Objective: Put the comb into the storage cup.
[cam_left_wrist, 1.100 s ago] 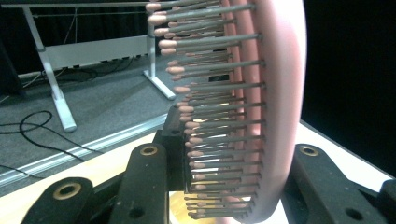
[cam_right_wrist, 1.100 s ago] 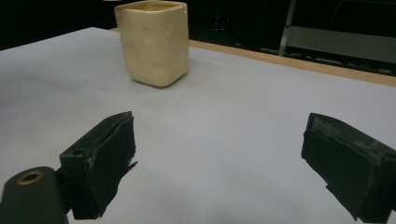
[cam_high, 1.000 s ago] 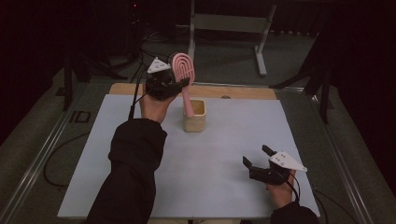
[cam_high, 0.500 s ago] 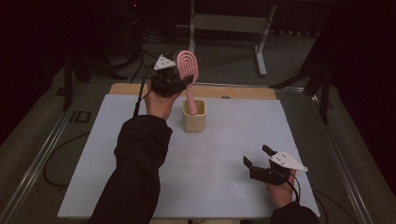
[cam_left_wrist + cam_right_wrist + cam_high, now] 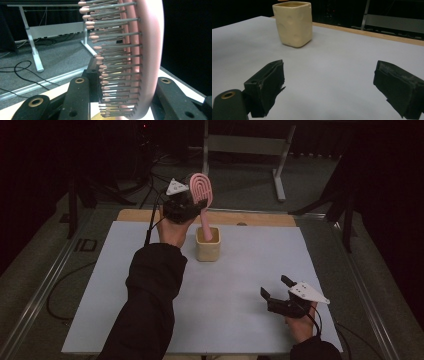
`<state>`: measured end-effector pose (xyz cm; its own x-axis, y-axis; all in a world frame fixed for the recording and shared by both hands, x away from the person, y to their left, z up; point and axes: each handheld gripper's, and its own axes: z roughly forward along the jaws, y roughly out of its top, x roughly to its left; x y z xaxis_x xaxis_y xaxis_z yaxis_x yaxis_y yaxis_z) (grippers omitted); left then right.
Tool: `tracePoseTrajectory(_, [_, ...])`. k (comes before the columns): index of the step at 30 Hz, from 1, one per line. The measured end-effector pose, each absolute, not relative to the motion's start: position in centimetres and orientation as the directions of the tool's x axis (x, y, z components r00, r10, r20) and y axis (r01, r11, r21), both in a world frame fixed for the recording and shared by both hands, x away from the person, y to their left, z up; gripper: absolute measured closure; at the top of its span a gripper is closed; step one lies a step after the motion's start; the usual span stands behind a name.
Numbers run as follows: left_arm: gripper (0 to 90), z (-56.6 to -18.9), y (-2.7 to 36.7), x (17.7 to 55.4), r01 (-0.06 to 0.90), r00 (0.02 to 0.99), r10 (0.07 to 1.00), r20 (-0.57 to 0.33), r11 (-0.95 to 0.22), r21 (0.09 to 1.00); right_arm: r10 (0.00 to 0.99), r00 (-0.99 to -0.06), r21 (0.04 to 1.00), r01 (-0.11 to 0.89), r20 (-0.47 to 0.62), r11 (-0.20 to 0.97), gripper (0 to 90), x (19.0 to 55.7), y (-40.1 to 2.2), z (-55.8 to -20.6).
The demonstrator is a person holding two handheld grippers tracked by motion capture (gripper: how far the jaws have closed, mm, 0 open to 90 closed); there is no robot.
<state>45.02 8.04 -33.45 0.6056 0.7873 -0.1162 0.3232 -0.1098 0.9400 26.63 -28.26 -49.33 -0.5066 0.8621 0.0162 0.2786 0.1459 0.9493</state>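
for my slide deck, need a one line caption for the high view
Left gripper holds a pink hairbrush handle-down in a cream cup; right gripper rests open.

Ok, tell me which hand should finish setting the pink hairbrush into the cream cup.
Left. Its tongs are shut on the pink hairbrush, whose handle already dips into the cream cup. The right tongs sit open and empty near the table's front edge, far from the cup.

dim room, black surroundings; table lit from above; close bristles soft.
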Motion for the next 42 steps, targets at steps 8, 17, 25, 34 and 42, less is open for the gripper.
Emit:
tracePoseTrajectory(8, [64.3,-33.6,7.8,45.1,0.317,0.594,0.796,-0.112,-0.104,0.943,0.863,-0.504,0.951,0.277,0.021,0.139,9.5,26.6,-28.3,-49.3])
tracePoseTrajectory(17, [64.3,-34.0,7.3,45.1,0.307,0.578,0.809,-0.107,-0.094,0.947,0.861,-0.507,0.951,0.277,0.024,0.137,9.5,26.6,-28.3,-49.3])
tracePoseTrajectory(25, [64.3,-34.2,6.9,45.1,0.301,0.57,0.815,-0.102,-0.092,0.949,0.862,-0.506,0.951,0.278,0.025,0.136,9.6,26.6,-28.3,-49.3])
tracePoseTrajectory(34, [64.3,-34.7,6.5,45.1,0.29,0.557,0.825,-0.095,-0.087,0.953,0.862,-0.506,0.952,0.276,0.025,0.135,9.6,26.6,-28.3,-49.3])
tracePoseTrajectory(42, [64.3,-35.0,6.2,45.1,0.288,0.549,0.831,-0.087,-0.091,0.953,0.862,-0.506,0.952,0.277,0.026,0.134,9.6,26.6,-28.3,-49.3])
